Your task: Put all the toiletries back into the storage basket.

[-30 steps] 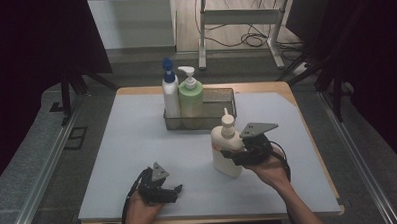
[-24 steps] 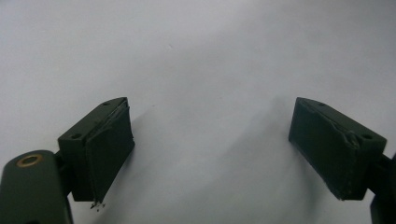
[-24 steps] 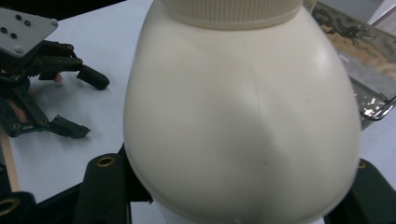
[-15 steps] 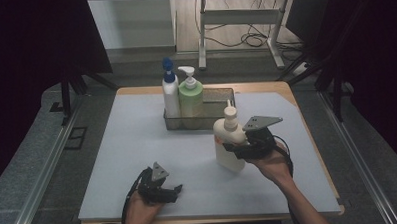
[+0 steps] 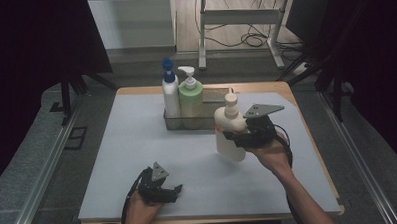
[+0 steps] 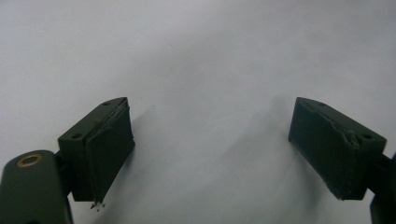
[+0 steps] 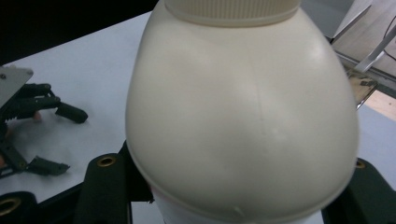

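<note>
Right tongs (image 5: 236,135) pinch the cream plastic pump bottle (image 5: 229,132) aloft; carry it upright toward the clear rack (image 5: 212,107); left tongs (image 5: 170,191) rest spread.

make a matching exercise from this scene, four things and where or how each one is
Things:
1. cream bottle
2. green bottle
3. blue-capped bottle
4. left gripper

States:
a. open, low over the mat
b. left end of the tray
c. gripped by the right gripper
d. in the tray, white pump on top

Pairs: 1-c, 2-d, 3-b, 4-a
</note>
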